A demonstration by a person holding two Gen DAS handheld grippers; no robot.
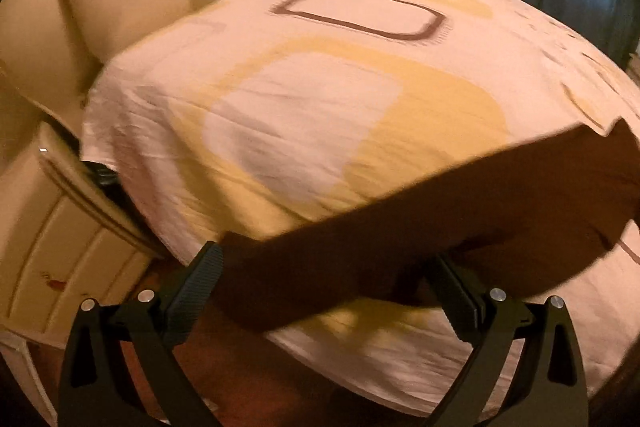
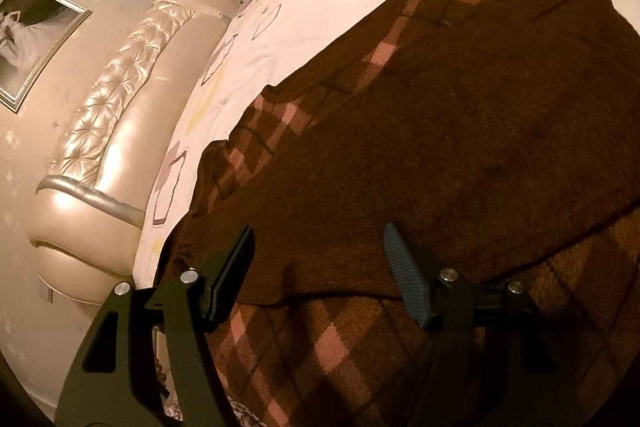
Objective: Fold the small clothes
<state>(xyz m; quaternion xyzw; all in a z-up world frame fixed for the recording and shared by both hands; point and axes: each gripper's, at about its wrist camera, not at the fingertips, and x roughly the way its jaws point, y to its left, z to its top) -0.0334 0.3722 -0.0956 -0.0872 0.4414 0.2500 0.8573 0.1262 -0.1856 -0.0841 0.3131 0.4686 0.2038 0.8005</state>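
A dark brown knit sweater (image 2: 460, 131) with a pink and brown argyle pattern lies spread on the bed, a plain brown part folded over the patterned front. My right gripper (image 2: 320, 259) is open just above it, fingers apart over the folded edge. In the left wrist view a brown sleeve or edge of the sweater (image 1: 420, 223) runs across between the fingers of my left gripper (image 1: 324, 267), which is open with the cloth lying across the gap. The view is blurred.
The bed sheet (image 1: 320, 99) is white with yellow and brown square prints. A padded cream headboard (image 2: 120, 131) stands at the left. A white bedside cabinet (image 1: 60, 235) stands beside the bed. A framed picture (image 2: 32, 39) hangs on the wall.
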